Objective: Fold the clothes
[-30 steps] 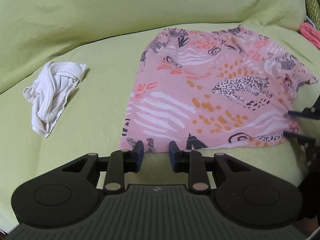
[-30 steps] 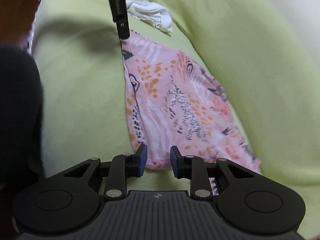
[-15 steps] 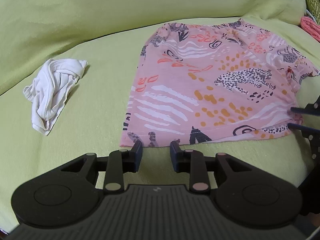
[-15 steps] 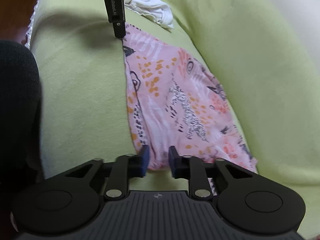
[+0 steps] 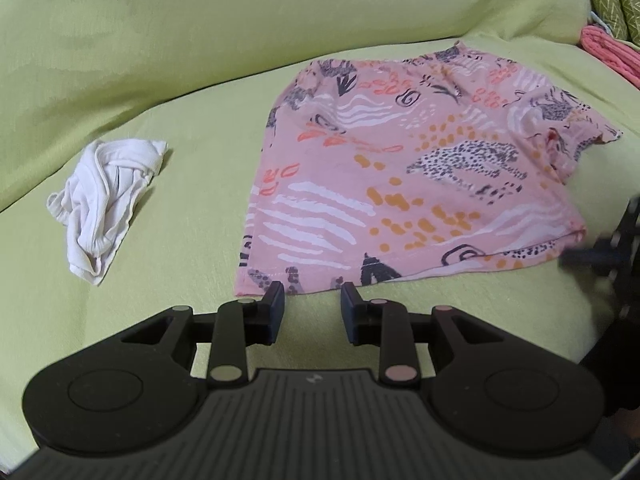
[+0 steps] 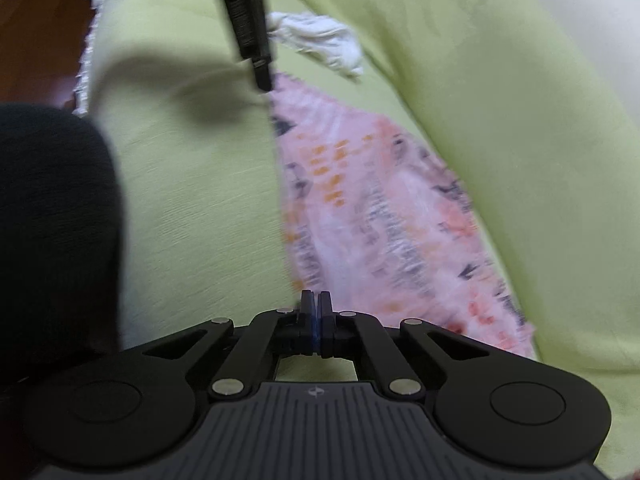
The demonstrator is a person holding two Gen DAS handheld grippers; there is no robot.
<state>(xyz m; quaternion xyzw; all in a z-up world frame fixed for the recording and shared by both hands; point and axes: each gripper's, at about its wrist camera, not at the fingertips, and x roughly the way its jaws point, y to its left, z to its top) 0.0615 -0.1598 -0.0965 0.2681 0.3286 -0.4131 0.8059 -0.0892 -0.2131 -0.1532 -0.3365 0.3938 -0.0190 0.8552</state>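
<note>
A pink patterned garment [image 5: 400, 184] lies flat on the lime green sofa seat [image 5: 192, 200]. My left gripper [image 5: 312, 304] hovers at the left end of the near hem. Its jaws stand a little apart, with nothing pinched between them. In the right wrist view the same garment [image 6: 380, 220] runs away from me, blurred. There my right gripper [image 6: 316, 300] is shut on the hem at the other near corner. The left gripper [image 6: 262, 76] shows in that view as a dark finger over the far corner. The right gripper [image 5: 592, 256] appears blurred at the left wrist view's right edge.
A crumpled white cloth [image 5: 104, 196] lies on the seat left of the garment, also seen as the white cloth [image 6: 320, 40] beyond it. The sofa back [image 5: 240, 20] rises behind. A coral fabric [image 5: 608, 52] sits at the far right. A dark-clothed knee [image 6: 52, 240] fills the left.
The right gripper's jaws have come together on the garment's hem, and its view has gone blurred. The left gripper has stayed at the hem with its jaws as before.
</note>
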